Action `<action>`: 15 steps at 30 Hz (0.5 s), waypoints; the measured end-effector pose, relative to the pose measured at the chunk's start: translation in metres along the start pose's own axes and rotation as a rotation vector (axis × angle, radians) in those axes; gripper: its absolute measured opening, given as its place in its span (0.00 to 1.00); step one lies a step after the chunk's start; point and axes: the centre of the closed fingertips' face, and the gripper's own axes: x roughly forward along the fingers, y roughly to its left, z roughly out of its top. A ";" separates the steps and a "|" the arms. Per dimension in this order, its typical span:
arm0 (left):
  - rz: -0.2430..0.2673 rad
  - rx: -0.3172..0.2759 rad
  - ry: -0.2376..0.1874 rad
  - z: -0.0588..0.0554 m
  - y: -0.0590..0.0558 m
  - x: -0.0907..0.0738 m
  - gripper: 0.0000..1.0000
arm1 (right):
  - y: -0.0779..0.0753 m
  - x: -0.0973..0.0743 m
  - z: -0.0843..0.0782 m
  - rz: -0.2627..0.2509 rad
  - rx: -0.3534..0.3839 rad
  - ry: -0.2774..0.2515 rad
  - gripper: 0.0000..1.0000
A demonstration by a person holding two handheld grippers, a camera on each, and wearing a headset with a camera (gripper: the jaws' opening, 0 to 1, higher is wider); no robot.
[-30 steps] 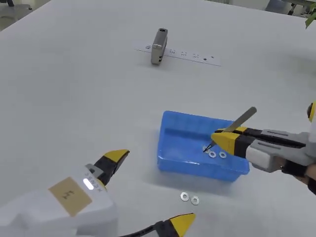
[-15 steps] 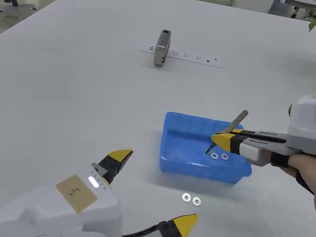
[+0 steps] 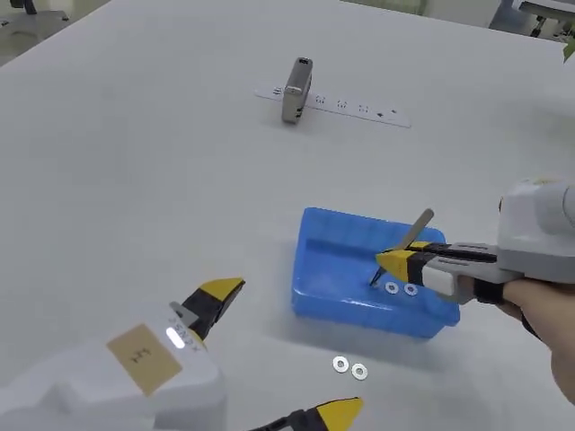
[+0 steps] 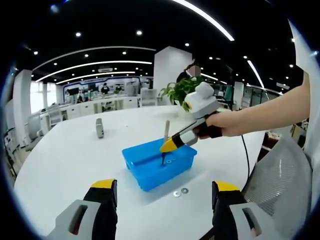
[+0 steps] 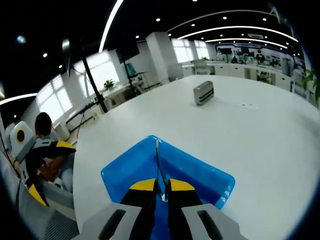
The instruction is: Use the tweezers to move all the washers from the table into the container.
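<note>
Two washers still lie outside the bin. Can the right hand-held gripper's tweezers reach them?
Probably yes: the washers lie uncovered on the table beside the bin; the right hand-held gripper holds tweezers just above it.

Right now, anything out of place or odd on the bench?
Nothing damaged or spilled. Two washers lie on the table beside the blue container, two more inside it, near the tweezers in the right gripper.

Left gripper (image 3: 286, 348): white-grey housing, black jaws, yellow tips. Tan label (image 3: 142, 354) with a dark mark and a lit white light (image 3: 176, 338) sit just behind the jaws. Right gripper (image 3: 386, 261): same colours, thin black cable (image 4: 245, 152) well behind the jaws.
</note>
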 end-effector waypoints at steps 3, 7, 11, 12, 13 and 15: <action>-0.002 0.001 0.002 0.000 0.000 0.000 0.78 | 0.000 0.001 0.000 0.001 -0.001 0.003 0.04; -0.003 0.002 0.004 -0.001 -0.001 0.000 0.78 | 0.001 0.003 -0.001 0.005 -0.023 0.011 0.04; -0.005 0.005 0.006 -0.001 -0.001 0.000 0.78 | 0.003 0.003 -0.002 0.011 -0.047 0.016 0.04; -0.004 0.005 0.005 -0.001 -0.001 0.000 0.78 | 0.004 0.002 -0.002 0.013 -0.051 0.013 0.04; -0.003 0.004 0.004 -0.001 0.000 0.000 0.78 | 0.005 0.001 -0.001 0.016 -0.052 0.009 0.04; 0.000 0.001 0.001 0.000 0.000 0.000 0.78 | 0.007 -0.001 0.000 0.017 -0.055 0.001 0.04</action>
